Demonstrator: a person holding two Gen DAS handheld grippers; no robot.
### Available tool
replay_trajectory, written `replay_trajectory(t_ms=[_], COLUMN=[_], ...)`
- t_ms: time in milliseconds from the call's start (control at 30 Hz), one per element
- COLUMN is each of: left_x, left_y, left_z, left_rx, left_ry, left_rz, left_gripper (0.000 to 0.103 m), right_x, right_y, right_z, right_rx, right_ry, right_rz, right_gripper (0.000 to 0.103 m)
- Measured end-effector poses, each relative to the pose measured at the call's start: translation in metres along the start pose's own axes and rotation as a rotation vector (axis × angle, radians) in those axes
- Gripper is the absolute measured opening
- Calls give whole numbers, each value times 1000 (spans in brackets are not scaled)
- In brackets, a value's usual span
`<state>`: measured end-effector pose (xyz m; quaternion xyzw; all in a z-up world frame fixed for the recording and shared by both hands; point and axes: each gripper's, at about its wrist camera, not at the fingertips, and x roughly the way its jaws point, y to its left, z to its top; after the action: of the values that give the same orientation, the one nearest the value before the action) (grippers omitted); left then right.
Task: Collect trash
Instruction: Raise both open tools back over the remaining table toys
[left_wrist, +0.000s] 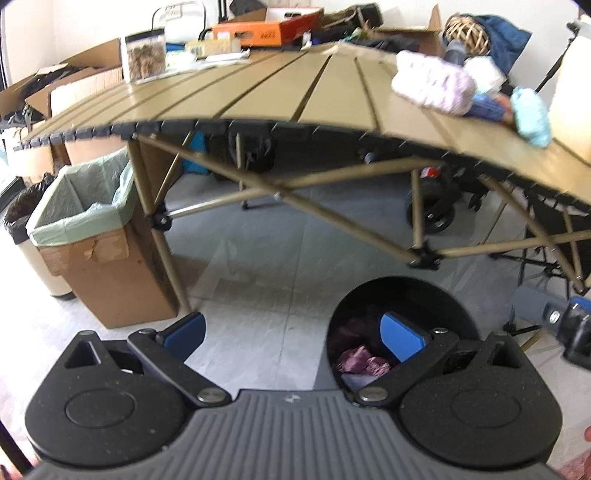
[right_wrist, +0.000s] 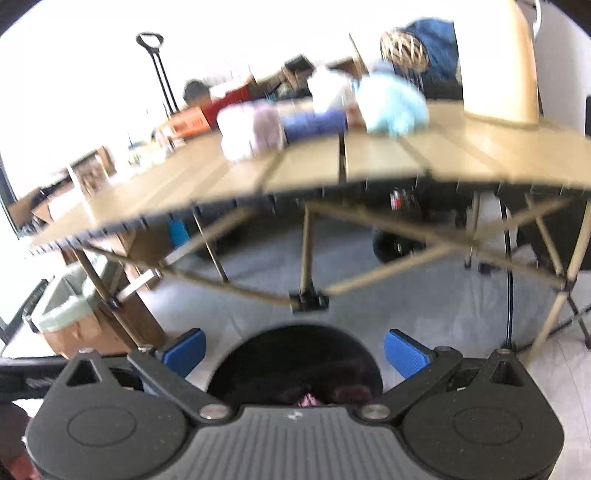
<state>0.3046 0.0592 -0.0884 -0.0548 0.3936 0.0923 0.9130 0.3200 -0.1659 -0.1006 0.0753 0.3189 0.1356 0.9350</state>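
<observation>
My left gripper (left_wrist: 293, 334) is open and empty, low over the floor in front of a tan slatted table (left_wrist: 258, 92). A round black bin (left_wrist: 402, 295) stands behind its right finger, with purple crumpled trash (left_wrist: 358, 360) inside. On the table's right end lie a pinkish-white wad (left_wrist: 432, 81), a blue piece (left_wrist: 487, 107) and a light blue wad (left_wrist: 532, 118). My right gripper (right_wrist: 294, 352) is open and empty just above the same black bin (right_wrist: 295, 354). Blurred on the table (right_wrist: 369, 158) beyond it lie the pinkish wad (right_wrist: 251, 129), the blue piece (right_wrist: 314, 123) and the light blue wad (right_wrist: 391, 103).
A cardboard box with a green liner (left_wrist: 85, 206) stands by the table's left leg, with a black-lined bin (left_wrist: 22, 210) beside it. A clear jar (left_wrist: 144, 55), an orange box (left_wrist: 266, 31) and clutter fill the table's far side. Crossed table legs (left_wrist: 280, 195) and a wheeled cart (left_wrist: 432, 206) sit underneath.
</observation>
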Motion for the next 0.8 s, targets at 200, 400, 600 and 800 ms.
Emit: replay_trajectory(t_ms=[200, 400, 600, 800], left_x=[-25, -38, -37, -26], left_y=[-19, -37, -57, -79], left_z=[15, 40, 74, 101], left_rx=[25, 42, 0, -29], left_ry=[-91, -171, -219, -251], left_rz=[-23, -26, -54, -77], left_gripper=[103, 103, 103, 103], right_x=[-37, -48, -45, -35], right_y=[-6, -28, -38, -48], right_z=[29, 59, 92, 121], right_rx=[-27, 29, 56, 60], right_ry=[-157, -256, -339, -384], right_rz=[-1, 0, -28, -48], right_gripper=[103, 103, 103, 103])
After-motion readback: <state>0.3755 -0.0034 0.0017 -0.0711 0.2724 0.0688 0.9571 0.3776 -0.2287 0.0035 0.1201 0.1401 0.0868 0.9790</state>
